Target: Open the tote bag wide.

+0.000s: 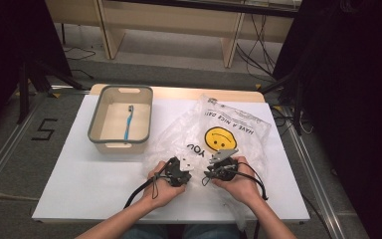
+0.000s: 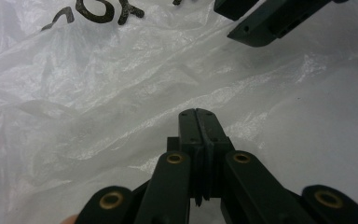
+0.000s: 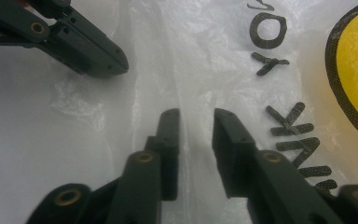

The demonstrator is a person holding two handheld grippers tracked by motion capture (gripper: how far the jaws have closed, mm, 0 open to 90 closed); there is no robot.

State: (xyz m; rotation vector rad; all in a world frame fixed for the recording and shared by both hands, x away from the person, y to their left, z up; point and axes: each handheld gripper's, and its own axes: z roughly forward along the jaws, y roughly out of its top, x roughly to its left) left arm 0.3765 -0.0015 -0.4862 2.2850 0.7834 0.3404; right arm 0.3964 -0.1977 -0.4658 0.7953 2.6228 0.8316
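On the white table, the crumpled clear plastic bag with a yellow smiley face should be pinched by separate layers: the left gripper is closed on film, the right gripper narrowly parted astride a fold.

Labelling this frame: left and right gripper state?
Left gripper: shut, apparently pinching the plastic bag.
Right gripper: jaws apart, bag film between them.

black hand-held gripper, brass rivets, trailing cable
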